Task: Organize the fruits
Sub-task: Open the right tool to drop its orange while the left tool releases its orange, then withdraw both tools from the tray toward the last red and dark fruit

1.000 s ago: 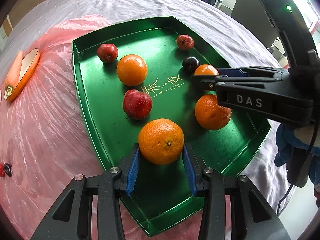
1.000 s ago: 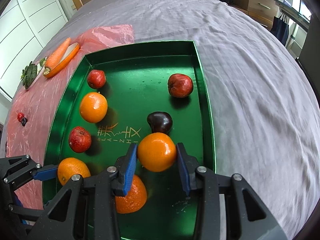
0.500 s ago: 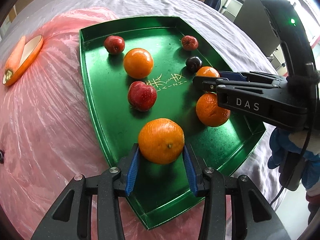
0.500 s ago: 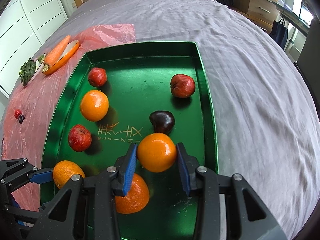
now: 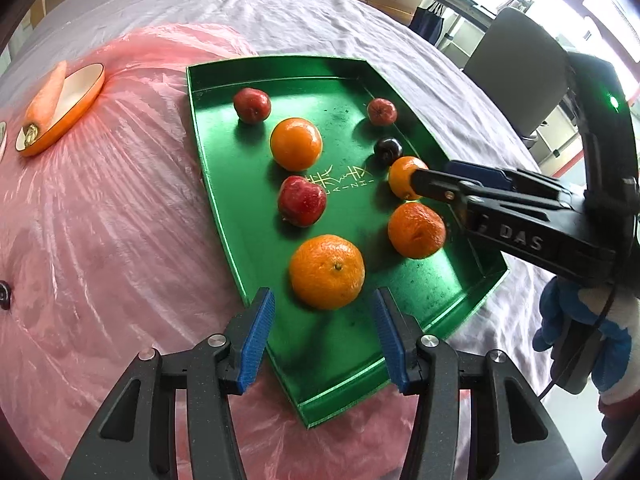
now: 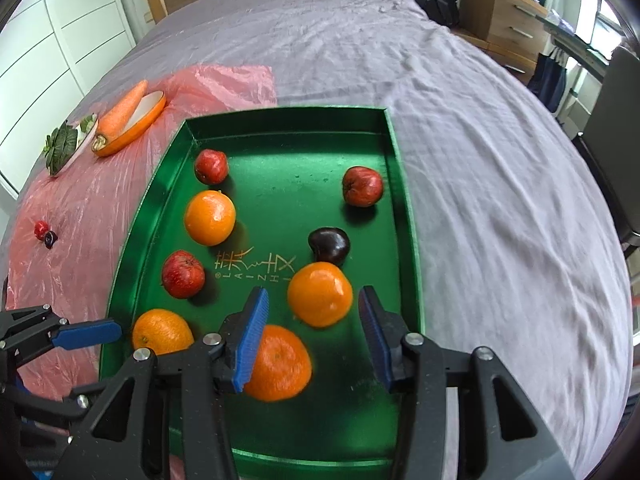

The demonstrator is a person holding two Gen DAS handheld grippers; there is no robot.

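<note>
Both my jaws have let go and are opening: left gripper point(image 5: 322, 336) behind its orange point(image 5: 327, 271) at lower centre, right gripper point(image 6: 310, 334) around its orange point(image 6: 320, 294), pads clear.

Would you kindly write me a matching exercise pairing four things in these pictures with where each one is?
Things
1. dark purple plum
2. long orange carrot
3. green metal tray
4. small red berry

Places
A. on the pink plastic sheet, outside the tray
B. lying on the oval orange dish
C. on the grey bedcover
D. inside the tray, near its right wall

Pairs: 1-D, 2-B, 3-C, 4-A
</note>
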